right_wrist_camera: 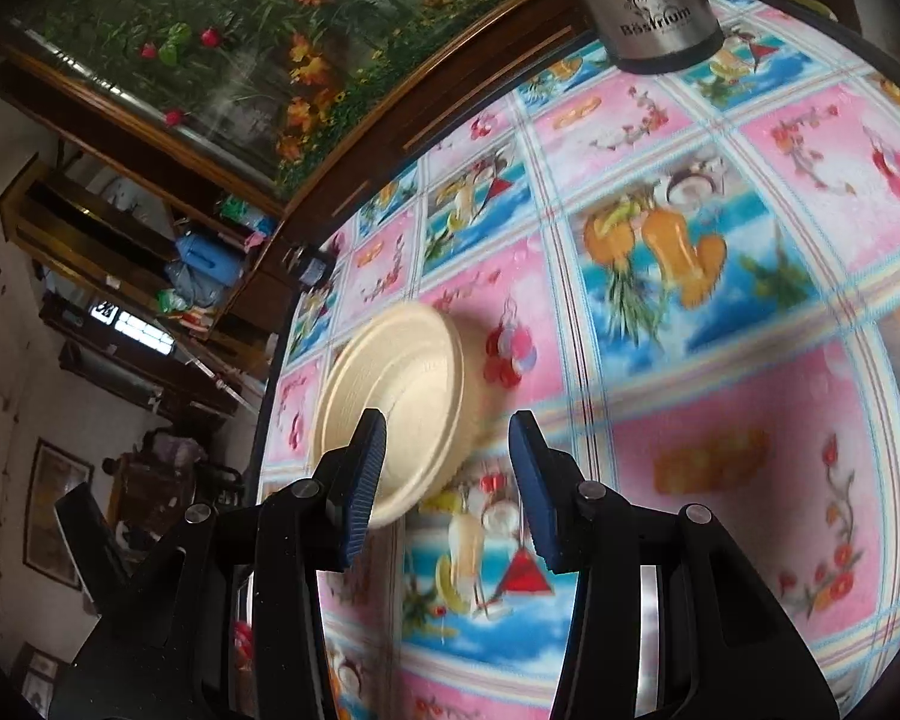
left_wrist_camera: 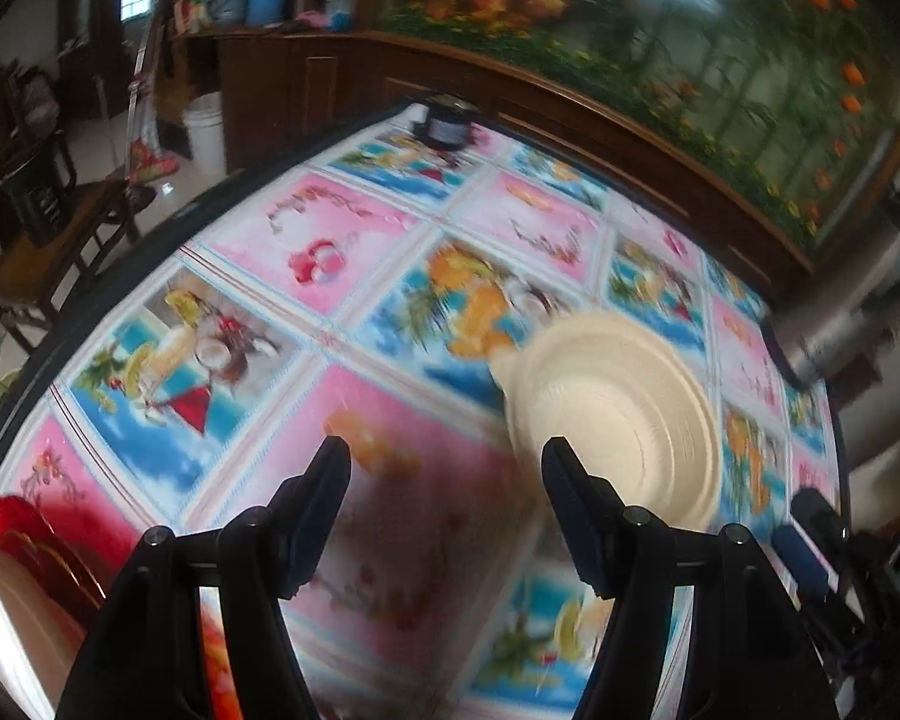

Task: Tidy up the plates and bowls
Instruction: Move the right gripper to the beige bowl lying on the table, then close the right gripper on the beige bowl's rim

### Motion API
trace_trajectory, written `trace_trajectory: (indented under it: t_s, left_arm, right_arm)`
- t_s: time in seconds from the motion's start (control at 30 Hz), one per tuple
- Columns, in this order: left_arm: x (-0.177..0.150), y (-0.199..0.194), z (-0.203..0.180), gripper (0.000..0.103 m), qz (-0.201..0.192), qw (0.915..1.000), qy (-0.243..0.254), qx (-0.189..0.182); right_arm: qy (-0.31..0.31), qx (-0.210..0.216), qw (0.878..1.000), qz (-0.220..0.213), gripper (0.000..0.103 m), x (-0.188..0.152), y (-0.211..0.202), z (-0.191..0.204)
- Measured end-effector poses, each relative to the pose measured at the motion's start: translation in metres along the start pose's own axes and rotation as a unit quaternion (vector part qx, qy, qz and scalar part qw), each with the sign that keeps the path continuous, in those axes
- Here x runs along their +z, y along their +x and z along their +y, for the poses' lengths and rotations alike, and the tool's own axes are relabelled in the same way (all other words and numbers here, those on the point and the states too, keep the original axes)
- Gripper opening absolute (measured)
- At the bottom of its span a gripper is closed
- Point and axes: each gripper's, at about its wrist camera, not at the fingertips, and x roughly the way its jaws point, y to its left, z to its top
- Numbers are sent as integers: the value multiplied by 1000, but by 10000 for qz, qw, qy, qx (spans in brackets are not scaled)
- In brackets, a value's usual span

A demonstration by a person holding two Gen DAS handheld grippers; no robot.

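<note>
Both hand-held grippers, left (left_wrist_camera: 445,461) and right (right_wrist_camera: 447,435), are wide open, holding nothing. Cream bowl (left_wrist_camera: 621,414) sits upright on worktop (left_wrist_camera: 306,252), near a steel flask (right_wrist_camera: 648,6). Frames motion-blurred.

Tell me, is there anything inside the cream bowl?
Nothing shows inside the cream bowl: the left wrist view sees only its ridged walls and bare bottom. The left gripper's finger covers a small part near the rim.
</note>
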Motion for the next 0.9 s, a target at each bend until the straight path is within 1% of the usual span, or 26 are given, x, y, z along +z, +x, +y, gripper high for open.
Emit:
trace_trajectory:
  t_s: [0.13, 0.2, 0.3, 0.4, 0.43, 0.5, 0.57, 0.63, 0.67, 0.7, 0.77, 0.9]
  left_arm:
    - [24, 1, 6, 68, -124, 9994, -325, 86]
    - [31, 5, 7, 73, -134, 9989, -430, 119]
    - [33, 17, 9, 74, -29, 9987, -499, 105]
    - [30, 29, 9, 74, 182, 9990, -413, 32]
    - [28, 32, 7, 74, 176, 9993, -339, 21]
    - [25, 34, 2, 74, 153, 9997, -189, 35]
    - [22, 38, -1, 74, 161, 9998, -109, -49]
    - [19, 41, -2, 74, 134, 9997, -160, -107]
    - [18, 41, -2, 74, 137, 9996, -200, -151]
    - [17, 43, -2, 74, 161, 9994, -219, -209]
    - [15, 46, -4, 74, 214, 9991, -231, -270]
    - [11, 54, -6, 74, 465, 9978, -247, -397]
  right_arm:
    - [19, -197, 9997, 105, 43, 19, 14, 12]
    - [-88, -455, 9986, 250, 43, 28, 27, 21]
    - [-260, -560, 9968, 516, 43, 33, 46, 31]
    - [-566, -726, 9938, 619, 43, 28, 61, 35]
    - [-593, -723, 9933, 687, 43, 28, 65, 34]
    - [-513, -588, 9945, 699, 43, 28, 69, 31]
    - [-636, -741, 9929, 678, 43, 28, 73, 32]
    - [-616, -763, 9932, 634, 43, 30, 75, 29]
    - [-555, -764, 9931, 695, 43, 31, 76, 26]
    - [-514, -745, 9932, 735, 43, 32, 76, 23]
    - [-434, -695, 9943, 684, 43, 35, 72, 20]
    - [-382, -562, 9948, 760, 43, 35, 71, 20]
